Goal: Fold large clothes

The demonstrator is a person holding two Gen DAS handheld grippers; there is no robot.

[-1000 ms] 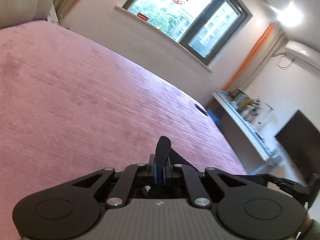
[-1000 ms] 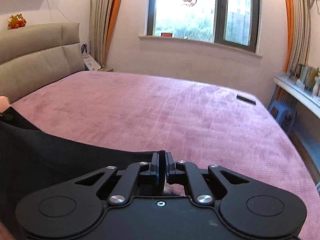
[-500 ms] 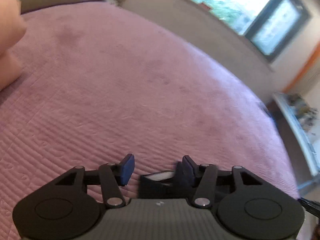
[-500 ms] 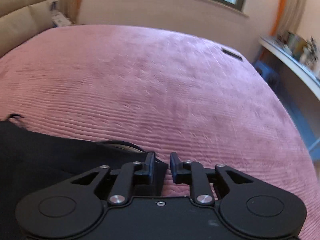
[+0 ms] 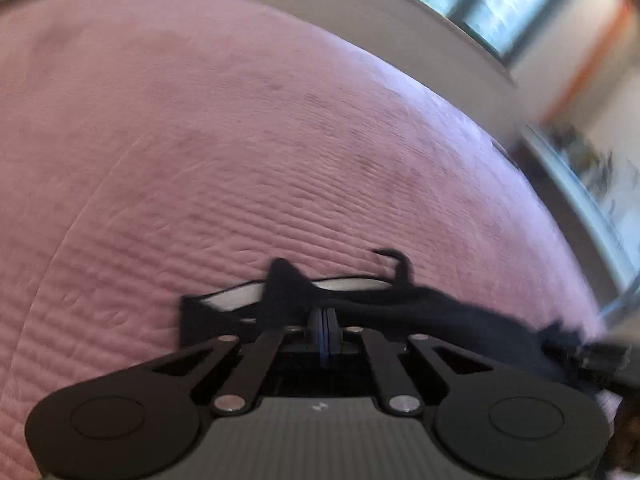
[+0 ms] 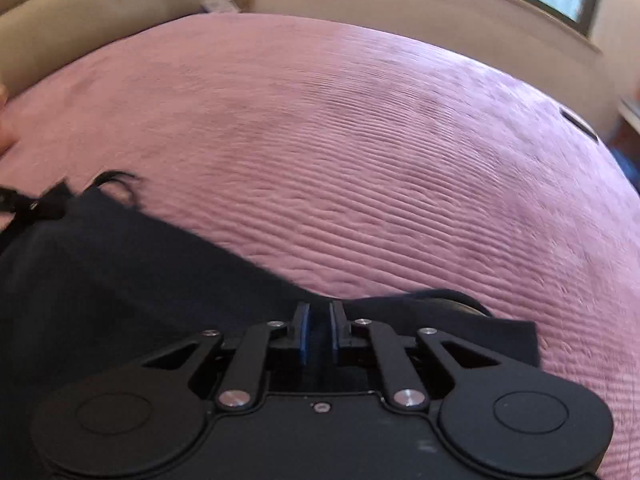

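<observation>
A black garment (image 6: pixel 120 280) lies on the pink bed cover, its top edge with a white inner band and a loop showing in the left wrist view (image 5: pixel 360 296). My left gripper (image 5: pixel 327 320) has its blue pads pressed together, just behind a raised fold of the black cloth; whether cloth is between them is hidden. My right gripper (image 6: pixel 319 328) is slightly open, its jaws a small gap apart, resting over the garment's right corner with black cloth under and between them.
The pink ribbed bed cover (image 6: pixel 380 152) stretches ahead in both views. A beige headboard (image 6: pixel 80 20) is at the far left. A small dark object (image 6: pixel 578 122) lies near the bed's far right edge. A window wall and a cluttered shelf (image 5: pixel 592 168) lie beyond.
My left gripper opened half a second ago and has closed again at the garment's edge. My right gripper has gone from shut to slightly open. Both have dropped towards the bed.
</observation>
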